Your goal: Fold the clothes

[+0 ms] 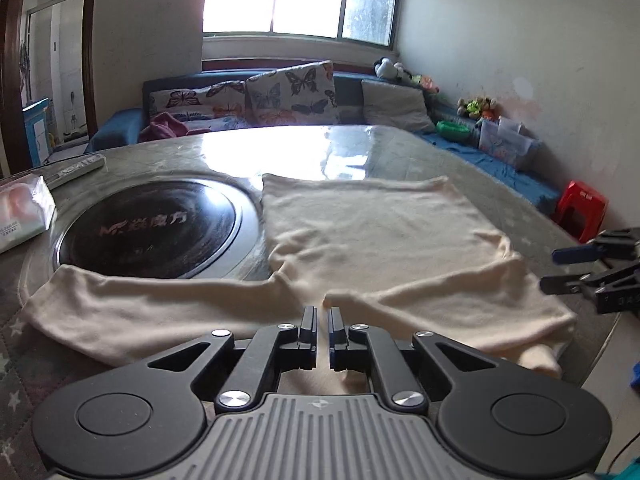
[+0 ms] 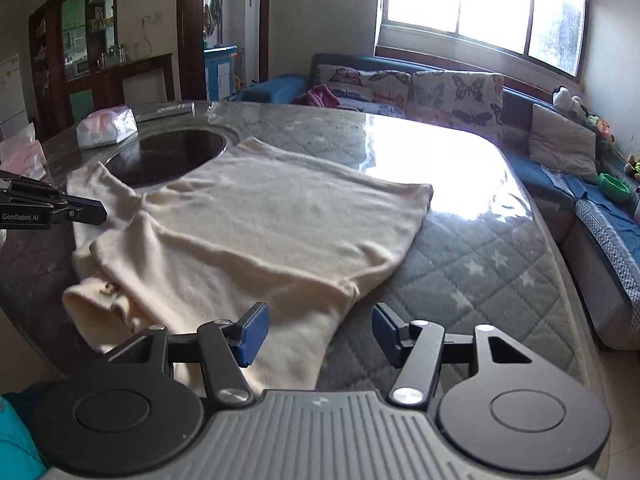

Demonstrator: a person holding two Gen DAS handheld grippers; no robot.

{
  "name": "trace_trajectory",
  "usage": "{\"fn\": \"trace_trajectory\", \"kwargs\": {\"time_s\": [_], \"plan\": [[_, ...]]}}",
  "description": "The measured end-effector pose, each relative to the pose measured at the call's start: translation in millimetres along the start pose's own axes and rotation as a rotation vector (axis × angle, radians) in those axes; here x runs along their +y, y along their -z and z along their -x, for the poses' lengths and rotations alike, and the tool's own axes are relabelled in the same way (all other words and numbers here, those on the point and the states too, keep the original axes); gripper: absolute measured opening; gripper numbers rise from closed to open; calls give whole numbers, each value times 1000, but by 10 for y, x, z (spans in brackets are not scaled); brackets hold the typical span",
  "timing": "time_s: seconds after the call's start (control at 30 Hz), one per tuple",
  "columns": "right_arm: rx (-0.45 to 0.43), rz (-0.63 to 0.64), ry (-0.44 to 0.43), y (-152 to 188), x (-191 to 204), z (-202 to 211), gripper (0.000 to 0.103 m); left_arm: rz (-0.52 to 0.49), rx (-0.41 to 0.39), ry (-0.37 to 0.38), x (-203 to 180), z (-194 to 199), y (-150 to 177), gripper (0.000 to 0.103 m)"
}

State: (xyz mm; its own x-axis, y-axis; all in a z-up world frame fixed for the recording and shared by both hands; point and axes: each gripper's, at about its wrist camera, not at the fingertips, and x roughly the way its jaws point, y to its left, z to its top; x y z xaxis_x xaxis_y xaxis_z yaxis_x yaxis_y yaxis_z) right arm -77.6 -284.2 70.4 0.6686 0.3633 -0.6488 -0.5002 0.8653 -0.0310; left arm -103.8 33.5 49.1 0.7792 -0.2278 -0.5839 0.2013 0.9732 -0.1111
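The quilted table (image 2: 472,256) carries the whole job, and the cream top (image 1: 372,236) lies spread flat across it, body smooth, hem toward the window, neck end at the near edge. No fold shows in the body yet; by my read this is the very start, with both sleeves and the body folds all left to do. One sleeve (image 1: 132,312) stretches out along the near edge, its upper edge just reaching the black round hob (image 1: 148,228) set into the table; that hob sits clear of the fold line but under any cloth dragged that way. The left gripper (image 1: 322,312) is pinched shut at the near edge of the cloth, seemingly nipping fabric at the neck, though the pads hide the bite. The right gripper (image 2: 320,330) hangs half open over the other sleeve (image 2: 280,332), holding nothing. Off in the far corner, a tissue pack (image 2: 106,127) and a remote (image 1: 80,168), well apart from the garment.
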Motion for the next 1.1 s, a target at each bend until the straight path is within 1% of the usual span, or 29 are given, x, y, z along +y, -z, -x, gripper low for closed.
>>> {"fn": "trace_trajectory", "kwargs": {"time_s": [0.1,0.2,0.3,0.37,0.47,0.57,0.7,0.8,0.87,0.9,0.93,1.0,1.03,1.1], "plan": [[-7,-6,-27,-78,24,-104,49,6,-7,61,-99,-96,-88,6],[0,0,-59,-125,97,-266,48,-4,25,77,-212,-318,-95,6],[6,9,-68,-117,153,-366,48,-5,59,64,-230,-463,-37,6],[16,2,-66,-99,148,-421,48,2,69,54,-179,-477,21,6],[26,1,-63,-78,133,-451,47,17,56,36,-62,-368,54,7],[22,17,-62,-92,158,-429,48,33,25,-1,72,-219,57,13],[30,49,-59,-72,221,-470,49,97,28,-82,301,-122,123,14],[26,74,-58,-109,277,-440,49,164,14,-169,515,5,174,14],[20,95,-79,-152,336,-422,49,216,-4,-246,690,96,189,21],[16,111,-99,-184,388,-422,49,241,-11,-291,777,127,190,27],[14,127,-123,-216,447,-431,49,265,-16,-344,868,151,194,31],[9,160,-168,-277,572,-457,49,320,-25,-432,1073,190,209,33],[7,176,-188,-305,637,-474,49,348,-28,-462,1170,195,212,38],[10,205,-228,-348,773,-523,49,394,-32,-527,1339,191,210,44]]}}
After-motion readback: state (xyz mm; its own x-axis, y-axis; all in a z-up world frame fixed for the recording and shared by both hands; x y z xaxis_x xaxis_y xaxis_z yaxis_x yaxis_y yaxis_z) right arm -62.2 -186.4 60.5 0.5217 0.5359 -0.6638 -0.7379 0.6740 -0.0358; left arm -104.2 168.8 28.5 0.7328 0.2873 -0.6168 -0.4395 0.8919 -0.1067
